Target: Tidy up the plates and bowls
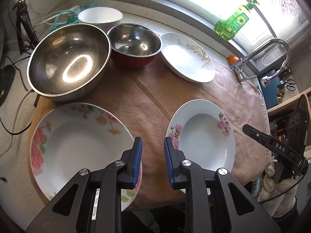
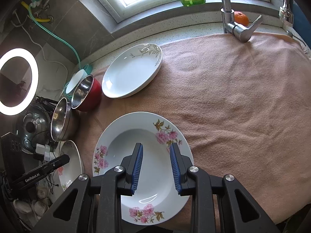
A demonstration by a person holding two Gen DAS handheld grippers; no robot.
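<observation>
On the pink towel stand a large steel bowl, a red-sided steel bowl and a white bowl behind them. A gold-leaf plate lies at the back right. A big floral plate lies front left and a pink-flowered deep plate front right. My left gripper hangs open over the towel between these two plates, holding nothing. My right gripper hovers open above the pink-flowered plate, its pads clear of it.
A faucet and an orange stand at the towel's far edge, with a green soap bottle on the sill. A ring light, cables and a pot lid crowd the left side. Bare towel spreads to the right.
</observation>
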